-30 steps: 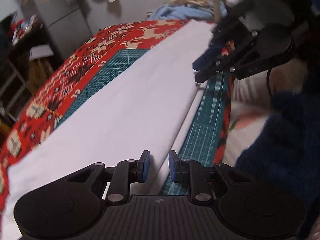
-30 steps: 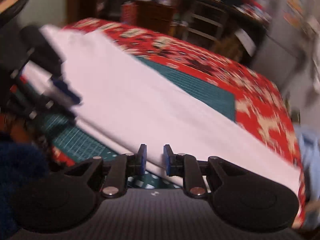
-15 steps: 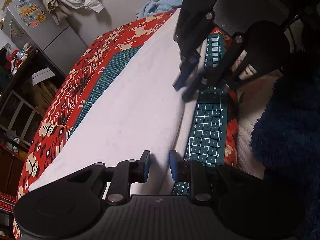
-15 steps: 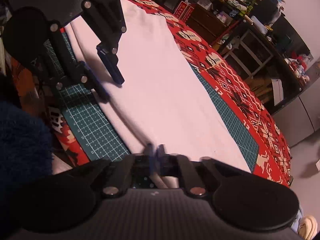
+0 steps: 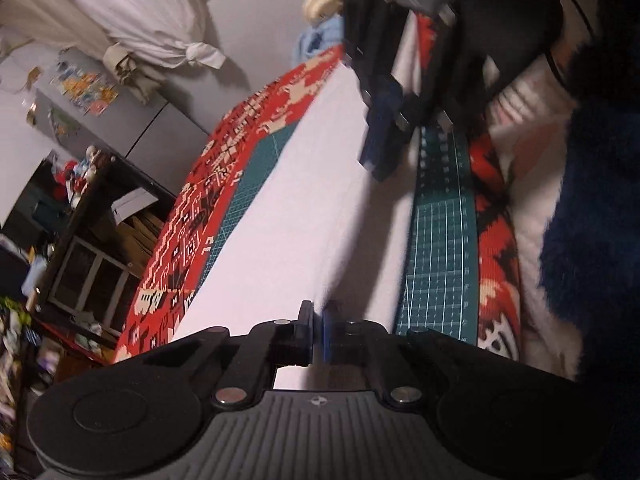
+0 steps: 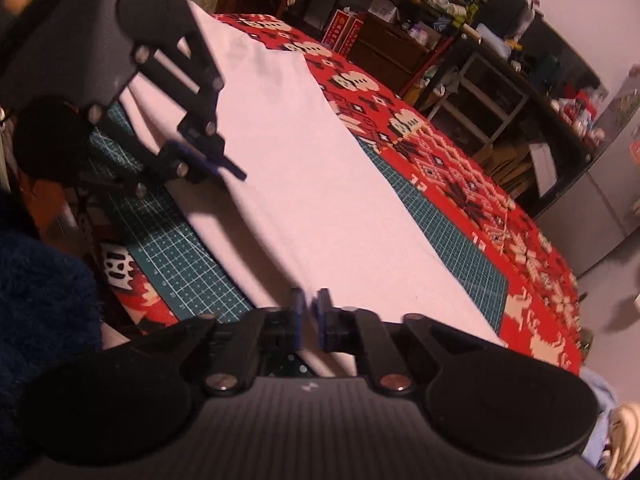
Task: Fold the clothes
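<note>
Nearest the left camera, the left gripper (image 5: 317, 330) had its fingers drawn almost together, a thin sliver of white between the pads; judged to be pinching the near edge of the cloth (image 5: 304, 216), though the pinch itself sat in shadow. In the right camera, the right gripper (image 6: 310, 322) showed a slightly wider gap with white fabric running up into it; whether it truly held the cloth, I could not tell for certain.

The cloth was a long white garment, folded into a strip, lying along the green mat (image 5: 440, 248). Its near long edge ran just inside the mat's near margin, leaving a band of grid bare on the person's side. A second layer showed beneath that edge. The far long edge nearly reached the mat's far margin.

Beyond the mat, the red patterned cover (image 5: 208, 200) spread to the table's rim. A dark blue fuzzy sleeve (image 5: 592, 208) sat off the mat's near side. Further still: shelving (image 6: 480, 64), a grey cabinet (image 5: 132, 128).

Judgement on the step: both tools appear set on the near long edge, one toward each end, for a lengthwise fold. To do it well, catch both layers in each pinch, lift evenly so the edge stays straight, carry it across parallel to the mat's grid lines, and lay it flush on the far edge before letting go. Uneven lift would skew the strip.
</note>
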Action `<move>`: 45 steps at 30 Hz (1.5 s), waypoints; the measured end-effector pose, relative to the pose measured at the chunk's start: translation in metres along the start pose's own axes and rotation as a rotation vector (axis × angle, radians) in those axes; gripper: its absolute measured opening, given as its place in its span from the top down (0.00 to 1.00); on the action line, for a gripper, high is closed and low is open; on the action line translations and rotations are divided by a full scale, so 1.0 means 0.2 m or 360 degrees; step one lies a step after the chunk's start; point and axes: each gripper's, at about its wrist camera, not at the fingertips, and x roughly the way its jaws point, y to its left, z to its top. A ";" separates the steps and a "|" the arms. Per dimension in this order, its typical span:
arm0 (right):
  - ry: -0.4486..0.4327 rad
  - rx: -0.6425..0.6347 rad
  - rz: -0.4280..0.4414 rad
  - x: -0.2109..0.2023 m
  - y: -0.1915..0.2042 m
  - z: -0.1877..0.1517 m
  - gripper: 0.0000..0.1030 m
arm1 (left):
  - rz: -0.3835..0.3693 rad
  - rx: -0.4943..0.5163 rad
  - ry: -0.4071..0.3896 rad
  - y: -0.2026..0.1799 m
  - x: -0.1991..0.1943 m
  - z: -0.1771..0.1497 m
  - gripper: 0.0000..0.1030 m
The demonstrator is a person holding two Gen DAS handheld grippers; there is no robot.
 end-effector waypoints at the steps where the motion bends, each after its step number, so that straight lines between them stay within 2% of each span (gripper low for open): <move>1: 0.0000 -0.0021 -0.0008 0.01 0.02 0.00 0.76 | -0.0006 -0.0039 -0.0009 0.02 -0.01 0.00 0.96; 3: 0.0017 -0.0068 -0.0008 0.04 0.06 0.01 0.79 | -0.0015 -0.0059 -0.0020 0.04 -0.03 0.01 0.96; 4: 0.0032 -0.0095 -0.0022 0.06 0.07 0.02 0.86 | -0.0020 -0.0048 -0.0024 0.05 -0.03 0.01 0.96; 5: 0.0045 -0.0111 -0.0033 0.07 0.07 0.02 0.98 | -0.0023 -0.0023 -0.0031 0.05 -0.04 0.02 0.96; 9: 0.0003 -0.0058 -0.0020 0.01 0.02 0.03 0.98 | -0.0055 0.0059 -0.0054 0.04 -0.10 0.03 0.96; 15: 0.0095 0.0005 0.0061 0.07 0.03 -0.03 0.97 | -0.0185 -0.0024 0.0046 -0.01 0.01 -0.02 0.94; 16: 0.0098 0.0028 0.0064 0.07 0.02 -0.04 0.97 | -0.0182 -0.0035 0.0050 -0.01 0.01 -0.03 0.89; 18: 0.0085 0.0116 0.0088 0.05 -0.02 -0.05 0.91 | -0.0175 -0.0056 0.0057 -0.01 0.01 -0.04 0.87; 23: 0.0076 0.0443 0.0140 -0.03 -0.20 -0.14 0.90 | -0.0144 -0.0177 0.0111 0.04 -0.06 -0.15 0.80; 28: 0.0010 0.0807 0.0170 -0.07 -0.36 -0.22 0.88 | -0.0017 -0.0340 0.0222 0.12 -0.17 -0.32 0.76; 30: -0.0024 0.0878 0.0201 -0.08 -0.38 -0.20 0.88 | 0.0051 -0.0354 0.0270 0.15 -0.23 -0.40 0.76; 33: -0.0039 0.0713 0.0217 -0.07 -0.30 -0.08 0.88 | 0.0145 -0.0305 0.0362 0.19 -0.30 -0.53 0.76; 37: -0.0079 0.0335 0.0321 0.00 -0.08 0.16 0.88 | 0.0246 -0.0186 0.0495 0.24 -0.39 -0.72 0.76; 42: -0.0153 0.0037 0.0517 0.17 0.20 0.48 0.88 | 0.0271 0.0034 0.0625 0.26 -0.44 -0.94 0.74; 45: -0.0196 -0.0026 0.0605 0.28 0.33 0.66 0.86 | 0.0289 0.0192 0.0704 0.27 -0.45 -1.05 0.72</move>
